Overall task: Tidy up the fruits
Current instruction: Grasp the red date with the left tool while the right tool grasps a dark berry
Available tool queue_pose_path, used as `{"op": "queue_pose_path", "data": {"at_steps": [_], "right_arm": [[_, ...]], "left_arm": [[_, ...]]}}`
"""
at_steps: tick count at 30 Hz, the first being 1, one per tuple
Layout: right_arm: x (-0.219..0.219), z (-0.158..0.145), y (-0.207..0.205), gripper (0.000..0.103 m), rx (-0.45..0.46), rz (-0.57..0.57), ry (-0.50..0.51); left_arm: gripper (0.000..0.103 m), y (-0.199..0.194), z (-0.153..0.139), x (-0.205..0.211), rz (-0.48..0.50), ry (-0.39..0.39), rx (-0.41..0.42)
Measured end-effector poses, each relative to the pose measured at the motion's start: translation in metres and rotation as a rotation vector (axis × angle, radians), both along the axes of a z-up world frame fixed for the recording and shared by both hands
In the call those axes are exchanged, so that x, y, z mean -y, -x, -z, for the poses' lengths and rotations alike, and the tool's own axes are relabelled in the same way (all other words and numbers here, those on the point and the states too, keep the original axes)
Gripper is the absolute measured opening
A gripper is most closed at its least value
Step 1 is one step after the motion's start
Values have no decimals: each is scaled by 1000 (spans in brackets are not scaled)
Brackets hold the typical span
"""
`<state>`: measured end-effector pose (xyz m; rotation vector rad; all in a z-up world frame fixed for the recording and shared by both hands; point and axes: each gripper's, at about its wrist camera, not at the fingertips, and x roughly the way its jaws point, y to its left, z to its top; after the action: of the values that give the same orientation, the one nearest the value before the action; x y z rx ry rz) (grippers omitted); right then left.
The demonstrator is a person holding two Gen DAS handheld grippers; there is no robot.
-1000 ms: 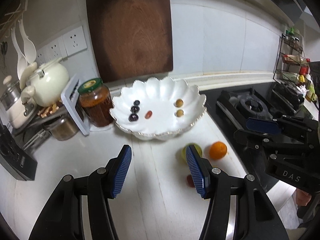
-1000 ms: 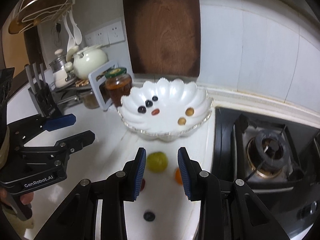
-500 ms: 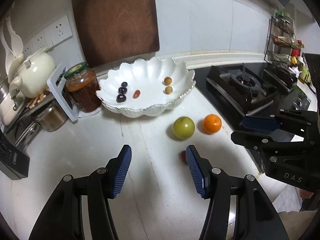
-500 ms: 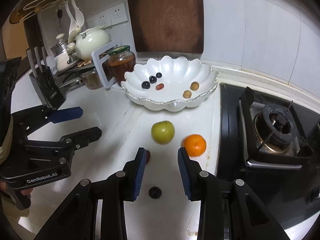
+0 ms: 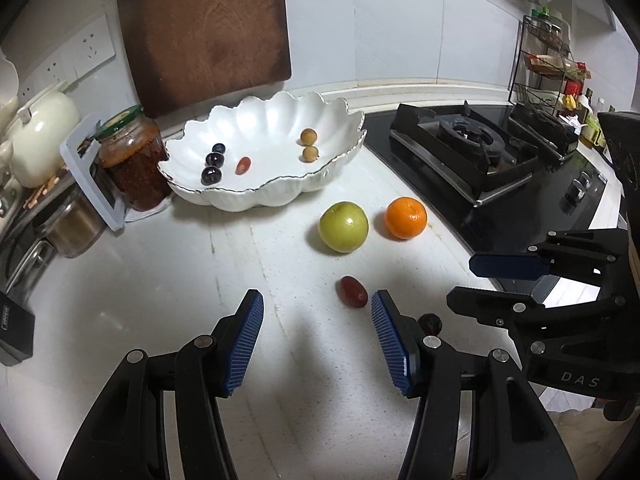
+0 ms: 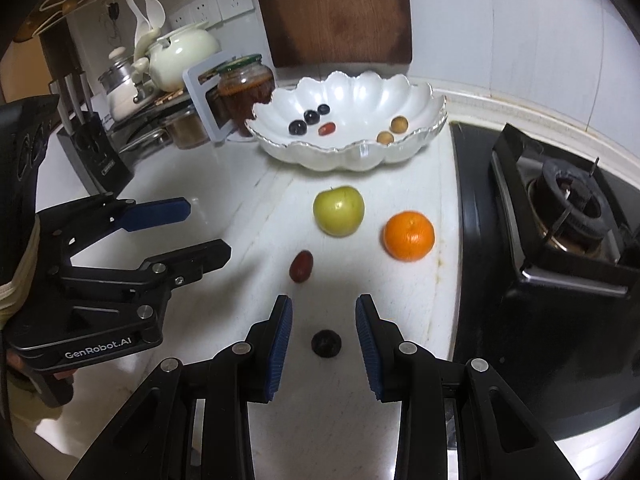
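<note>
**Both hand-held grippers low over the loose fruit**

My right hand-held gripper (image 6: 324,334) points down at the worktop (image 6: 248,208) with its jaws spread and nothing pinched; a small dark grape (image 6: 326,343) lies on the worktop between the two blue pads, touching neither. My left hand-held gripper (image 5: 316,338) is also spread and empty, its gap wider. A red grape (image 5: 353,297) lies just ahead of its right pad, apart from it, and the dark grape shows just behind that pad.

Further out, toward the back of the worktop, a green apple (image 6: 338,211) and an orange (image 6: 409,235) sit side by side, near each other but not touching, the orange closer to the edge that meets the stove (image 6: 560,220). Beyond them, near the back wall, stands a white scalloped bowl (image 6: 360,156). In it lie three dark grapes (image 6: 310,117), one red grape and two small tan fruits (image 6: 394,130), the dark ones grouped on the left, the tan ones on the right. Left of the bowl stands a jar (image 6: 246,84) with a green lid, and a wooden board (image 6: 336,8) leans on the wall behind.
</note>
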<state>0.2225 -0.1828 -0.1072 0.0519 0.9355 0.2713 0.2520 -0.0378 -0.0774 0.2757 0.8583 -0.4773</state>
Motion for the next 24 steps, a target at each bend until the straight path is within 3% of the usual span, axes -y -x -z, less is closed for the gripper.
{"op": "queue_pose_path", "data": {"at_steps": [12, 24], "right_arm": [[-5, 24, 3, 34, -46, -8, -6], [-5, 39, 4, 34, -28, -14, 3]], "left_arm": [[51, -5, 19, 9, 31, 4, -20], [43, -12, 44, 27, 56, -4, -35]]}}
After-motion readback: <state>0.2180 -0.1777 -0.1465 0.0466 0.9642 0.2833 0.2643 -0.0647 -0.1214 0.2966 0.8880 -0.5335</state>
